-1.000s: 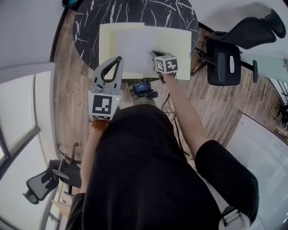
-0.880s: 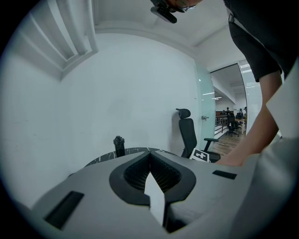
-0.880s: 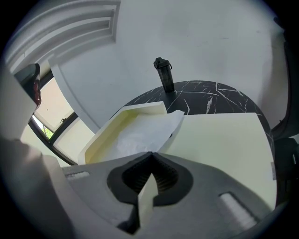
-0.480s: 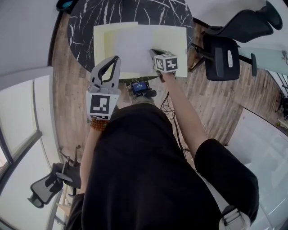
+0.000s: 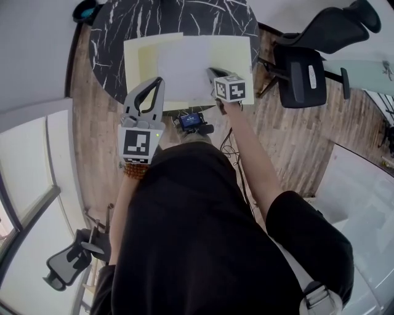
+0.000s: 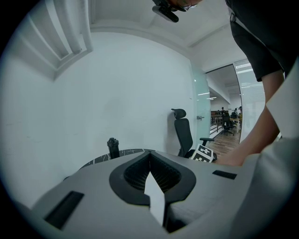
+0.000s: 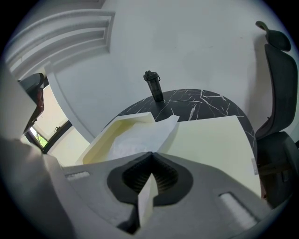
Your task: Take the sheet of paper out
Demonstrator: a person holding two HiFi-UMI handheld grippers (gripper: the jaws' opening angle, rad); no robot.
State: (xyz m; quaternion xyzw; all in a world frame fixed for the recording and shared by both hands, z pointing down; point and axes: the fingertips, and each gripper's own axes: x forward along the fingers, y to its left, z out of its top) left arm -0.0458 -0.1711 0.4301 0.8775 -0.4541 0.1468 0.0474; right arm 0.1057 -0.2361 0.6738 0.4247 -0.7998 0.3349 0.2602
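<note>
The left gripper [image 5: 159,83] is held at the near edge of the black tabletop [image 5: 184,18], fingers pressed together on nothing. Next, the open cream box [image 5: 138,61] is seen, the sheet of paper [image 5: 181,67] partly raised out of it. Its near edge is pinched by the right gripper [image 5: 209,71], fingers closed. With the box unheld, it could be dragged along, or the sheet torn by a sharp pull.

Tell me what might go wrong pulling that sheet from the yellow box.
1. The right gripper pinches the sheet by one edge only; it may tear or slip.
2. The left gripper is shut and off the box, whose near corners overhang the table; the box may drag along.
</note>
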